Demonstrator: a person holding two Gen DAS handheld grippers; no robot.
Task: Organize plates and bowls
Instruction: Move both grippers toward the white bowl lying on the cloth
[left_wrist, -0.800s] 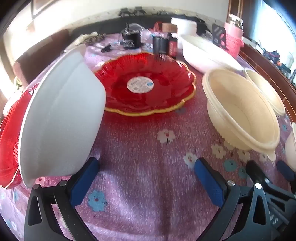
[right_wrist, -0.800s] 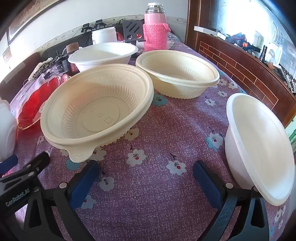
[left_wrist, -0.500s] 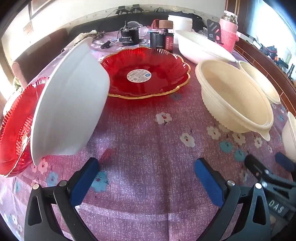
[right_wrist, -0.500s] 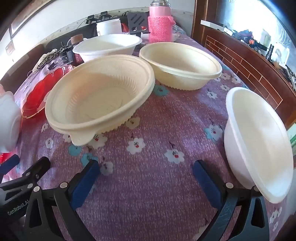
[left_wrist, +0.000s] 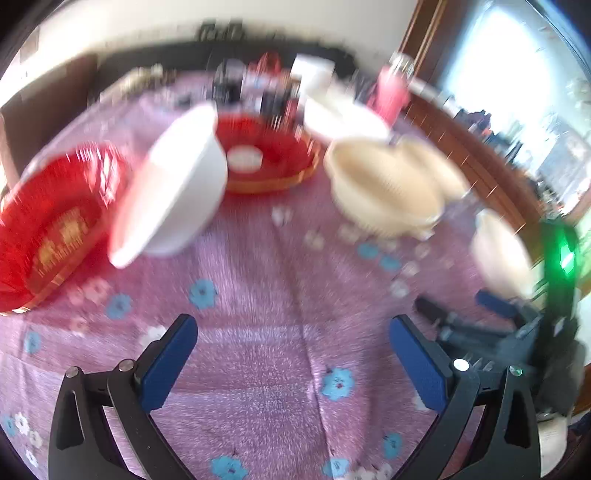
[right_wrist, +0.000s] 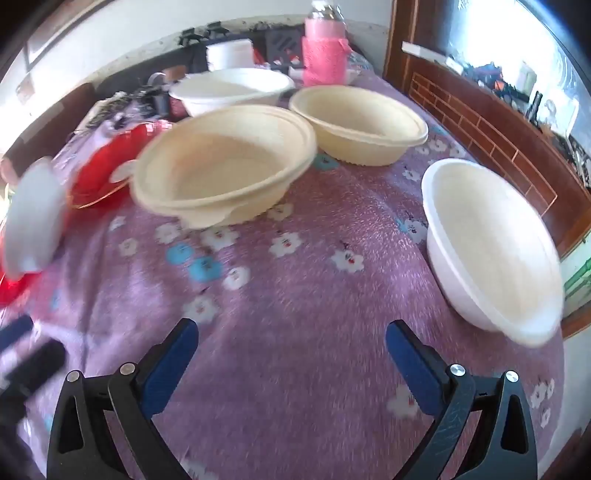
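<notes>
So both were wide open with nothing in them. The right hand-held gripper (right_wrist: 291, 354) hung over bare worktop (right_wrist: 314, 295), with the nearest white bowl (right_wrist: 491, 247) just off to its right and the cream bowl (right_wrist: 225, 166) ahead to the left. The left hand-held gripper (left_wrist: 291, 350) had a tipped white bowl (left_wrist: 173, 199) ahead-left, leaning on a red plate (left_wrist: 55, 221). I'd guess each takes its own side.

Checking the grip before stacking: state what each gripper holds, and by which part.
Nothing is held. The left gripper and right gripper both stand open over bare tablecloth.
</notes>
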